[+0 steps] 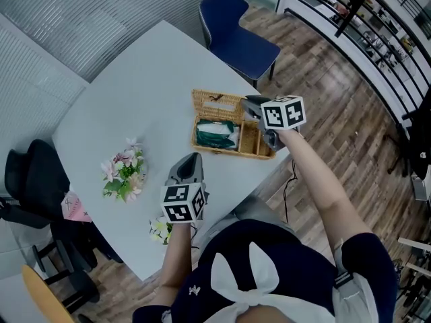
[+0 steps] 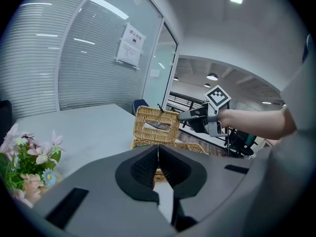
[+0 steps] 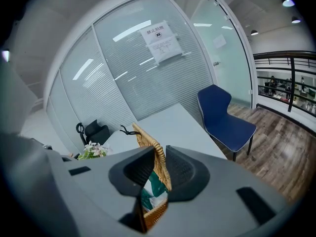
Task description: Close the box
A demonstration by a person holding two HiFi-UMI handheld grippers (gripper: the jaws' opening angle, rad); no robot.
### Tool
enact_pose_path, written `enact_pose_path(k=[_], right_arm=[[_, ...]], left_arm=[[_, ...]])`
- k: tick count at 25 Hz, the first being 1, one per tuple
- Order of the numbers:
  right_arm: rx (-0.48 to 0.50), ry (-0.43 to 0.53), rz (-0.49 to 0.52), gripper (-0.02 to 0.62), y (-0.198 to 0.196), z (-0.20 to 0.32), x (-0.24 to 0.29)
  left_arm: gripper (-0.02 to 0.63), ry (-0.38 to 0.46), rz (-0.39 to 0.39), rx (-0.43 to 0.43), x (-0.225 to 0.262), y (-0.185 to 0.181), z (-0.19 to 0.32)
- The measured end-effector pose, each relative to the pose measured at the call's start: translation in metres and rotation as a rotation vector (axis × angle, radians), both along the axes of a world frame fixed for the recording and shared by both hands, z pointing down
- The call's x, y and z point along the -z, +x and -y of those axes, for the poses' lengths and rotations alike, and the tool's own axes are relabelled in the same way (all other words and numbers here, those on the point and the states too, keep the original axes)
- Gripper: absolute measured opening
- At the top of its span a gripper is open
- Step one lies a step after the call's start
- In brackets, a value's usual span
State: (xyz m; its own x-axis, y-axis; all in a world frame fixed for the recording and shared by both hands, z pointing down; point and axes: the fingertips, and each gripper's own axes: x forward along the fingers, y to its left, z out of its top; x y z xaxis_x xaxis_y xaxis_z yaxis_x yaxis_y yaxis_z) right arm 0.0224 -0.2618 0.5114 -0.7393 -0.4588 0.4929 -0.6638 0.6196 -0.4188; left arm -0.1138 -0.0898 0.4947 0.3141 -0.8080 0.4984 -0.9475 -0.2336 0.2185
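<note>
Box (image 1: 229, 152): wicker, on the table (image 1: 148, 79) near its edge by the person, open
Lid (image 1: 217, 103): standing upright at the box's far side, a slot cut in it
Inside: green pack (image 1: 215, 133)
Right gripper (image 1: 252, 106): its 2 jaws clamped on the lid's edge, 1 on each face
Left gripper (image 1: 195, 157): jaws pressed together, nothing between them, over bare table, apart from the box
Flowers (image 1: 123, 173): lying to the left gripper's left
Chair (image 1: 236, 32): blue, past the table's far side
</note>
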Motion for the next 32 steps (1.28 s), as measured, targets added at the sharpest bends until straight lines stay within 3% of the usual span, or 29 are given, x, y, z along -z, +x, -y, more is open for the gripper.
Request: enact_pose_path(k=[32], right_arm=[[0.039,0.092,-0.116,0.077,-0.003,-0.025,0.002]], left_arm=[[0.023,0.009,-0.013,-0.047,0.008,0.007,-0.003]])
